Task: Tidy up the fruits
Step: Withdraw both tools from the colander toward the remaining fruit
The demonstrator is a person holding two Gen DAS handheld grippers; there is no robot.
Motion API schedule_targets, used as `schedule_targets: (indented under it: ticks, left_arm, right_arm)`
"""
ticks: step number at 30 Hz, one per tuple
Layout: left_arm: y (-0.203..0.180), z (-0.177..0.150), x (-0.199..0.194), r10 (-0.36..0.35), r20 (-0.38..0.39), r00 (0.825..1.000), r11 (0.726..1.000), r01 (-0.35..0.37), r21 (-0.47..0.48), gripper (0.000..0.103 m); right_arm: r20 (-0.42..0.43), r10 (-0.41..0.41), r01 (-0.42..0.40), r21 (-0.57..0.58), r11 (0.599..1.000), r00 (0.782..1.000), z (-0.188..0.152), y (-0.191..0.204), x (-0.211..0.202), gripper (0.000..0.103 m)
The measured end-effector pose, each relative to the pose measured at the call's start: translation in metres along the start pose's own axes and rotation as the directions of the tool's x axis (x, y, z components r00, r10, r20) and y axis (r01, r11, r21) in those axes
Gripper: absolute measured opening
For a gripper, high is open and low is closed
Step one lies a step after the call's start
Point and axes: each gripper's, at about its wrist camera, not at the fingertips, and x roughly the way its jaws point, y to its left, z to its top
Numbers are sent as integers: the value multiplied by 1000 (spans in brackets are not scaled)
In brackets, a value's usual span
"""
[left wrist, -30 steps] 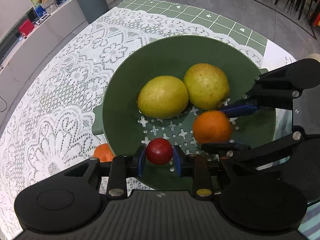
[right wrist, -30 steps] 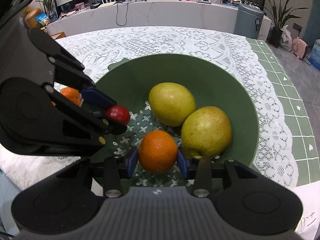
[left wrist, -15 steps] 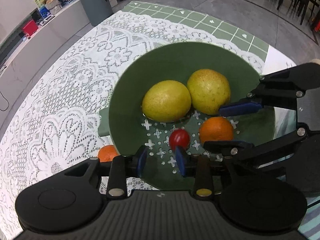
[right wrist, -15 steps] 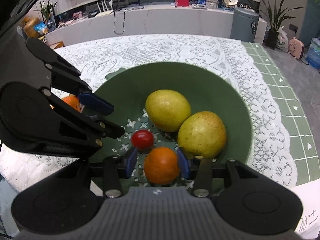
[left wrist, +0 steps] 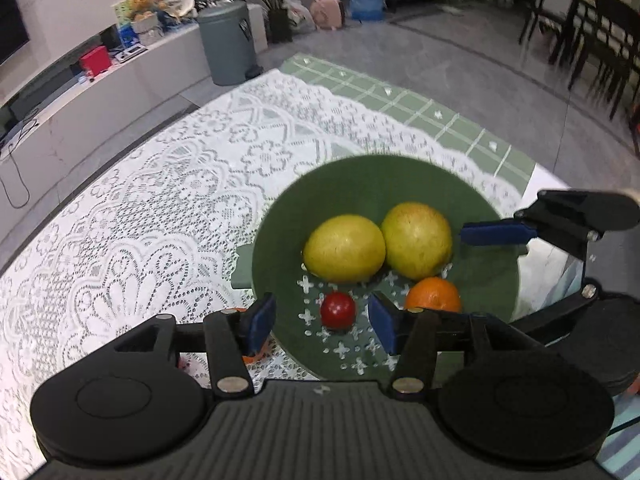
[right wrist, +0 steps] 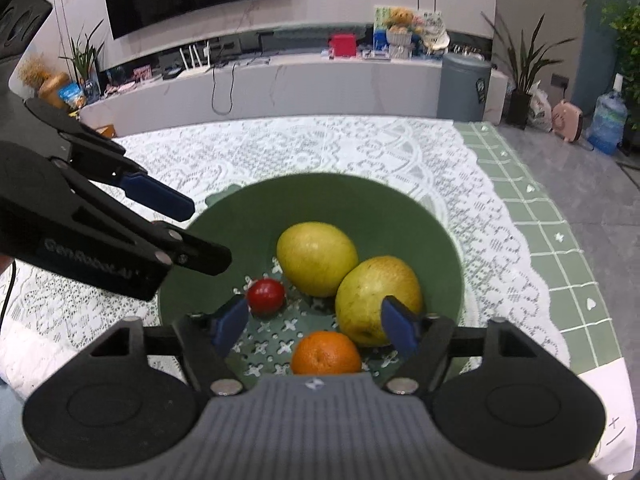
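Both tools have just been opening, and nothing is gripped now. The left tool stands open above the small round red fruit, which lies free on the perforated floor of the deep green plastic bowl. The right tool gapes above the round orange, also loose in the bowl, beside two yellow-green pears. One more orange fruit sits on the lace-covered table just outside the bowl's rim, nearest the left tool, so the left hand seems better placed for it.

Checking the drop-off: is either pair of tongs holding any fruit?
Nothing is held. Both tongs have just been opening; the red fruit and orange lie free in the green bowl.
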Motion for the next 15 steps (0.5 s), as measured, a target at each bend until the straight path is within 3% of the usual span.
schedule_targets:
  ticks: [6, 13, 15]
  left_arm:
    - [9, -12, -24, 17, 95, 995, 996, -8, -91, 67]
    - [16, -38, -49, 72, 184, 980, 985, -41, -167, 67]
    - [20, -48, -57, 104, 204, 974, 980, -64, -191, 67]
  right_arm:
    - [52, -54, 53, 27, 998, 997, 1, 2, -8, 88]
    - [83, -81, 69, 135, 988, 993, -2, 5, -12, 88]
    - [109, -90, 70, 176, 982, 990, -4, 8, -15, 93]
